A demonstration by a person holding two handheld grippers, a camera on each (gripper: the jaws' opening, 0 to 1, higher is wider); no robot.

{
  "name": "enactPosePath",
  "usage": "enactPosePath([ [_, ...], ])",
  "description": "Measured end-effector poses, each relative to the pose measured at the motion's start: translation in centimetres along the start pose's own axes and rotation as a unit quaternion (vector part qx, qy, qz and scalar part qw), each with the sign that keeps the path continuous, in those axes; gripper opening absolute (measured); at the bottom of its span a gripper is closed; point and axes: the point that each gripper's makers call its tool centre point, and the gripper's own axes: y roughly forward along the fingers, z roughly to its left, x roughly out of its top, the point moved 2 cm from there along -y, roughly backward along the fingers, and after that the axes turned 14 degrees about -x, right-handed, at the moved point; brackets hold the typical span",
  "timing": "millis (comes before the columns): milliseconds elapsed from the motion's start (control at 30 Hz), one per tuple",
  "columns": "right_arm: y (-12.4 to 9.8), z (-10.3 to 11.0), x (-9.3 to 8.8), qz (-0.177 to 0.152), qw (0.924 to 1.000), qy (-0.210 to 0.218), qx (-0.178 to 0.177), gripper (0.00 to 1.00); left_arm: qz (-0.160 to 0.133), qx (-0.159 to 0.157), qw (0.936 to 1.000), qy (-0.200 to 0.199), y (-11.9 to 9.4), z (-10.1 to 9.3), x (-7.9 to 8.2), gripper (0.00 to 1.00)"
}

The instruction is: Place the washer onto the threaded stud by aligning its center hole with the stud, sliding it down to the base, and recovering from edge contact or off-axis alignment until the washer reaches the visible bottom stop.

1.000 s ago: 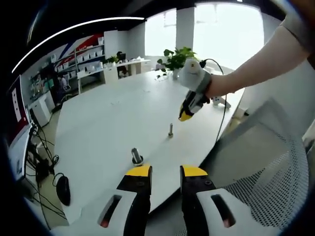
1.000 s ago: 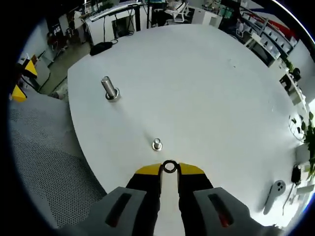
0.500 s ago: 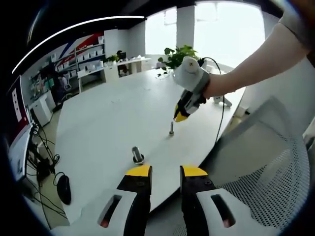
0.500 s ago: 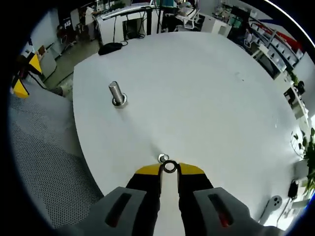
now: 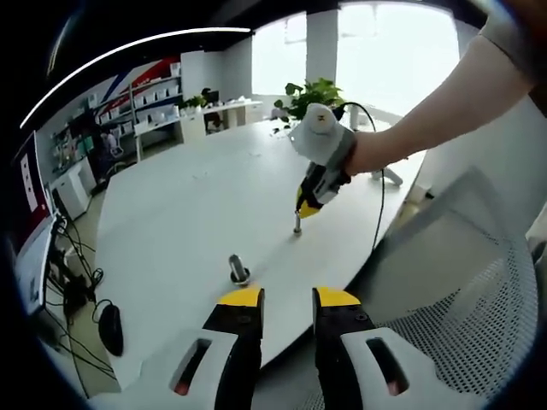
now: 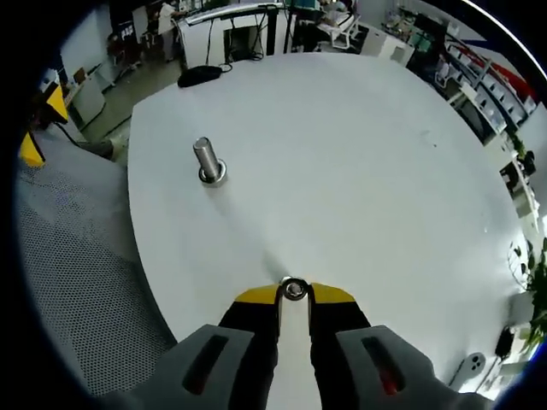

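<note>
In the right gripper view, my right gripper is shut on a small metal washer, held flat between the yellow jaw tips. The thin threaded stud's top shows through the washer's hole, right beneath it. From the left gripper view, the right gripper hangs tip-down just over that thin stud on the white table. A thicker bolt stands upright nearer the table edge. My left gripper is off the table's edge, open and holding nothing.
A grey mesh chair stands by the table's edge. Near the far side of the table are a potted plant and a white controller. A black mouse lies at one edge. A person's arm reaches in.
My right gripper has carried the washer forward and down until it sits directly over the thin stud, which before stood clear ahead of the jaws. The left gripper has stayed put.
</note>
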Motion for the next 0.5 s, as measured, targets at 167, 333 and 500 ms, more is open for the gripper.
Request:
enactPosePath([
  [167,0.9,0.3,-0.4,0.010,0.9999,-0.001,0.004,0.14,0.003,-0.003,1.0000,0.000,0.0,-0.1,-0.1,0.20],
  [333,2.2,0.5,-0.8,0.025,0.9996,0.001,0.013,0.14,0.007,-0.006,1.0000,0.000,0.1,-0.2,-0.2,0.20],
  [500,3.3,1.0,-1.0,0.032,0.9993,0.005,0.019,0.14,0.011,-0.007,0.9999,-0.004,0.2,-0.1,-0.4,0.20],
])
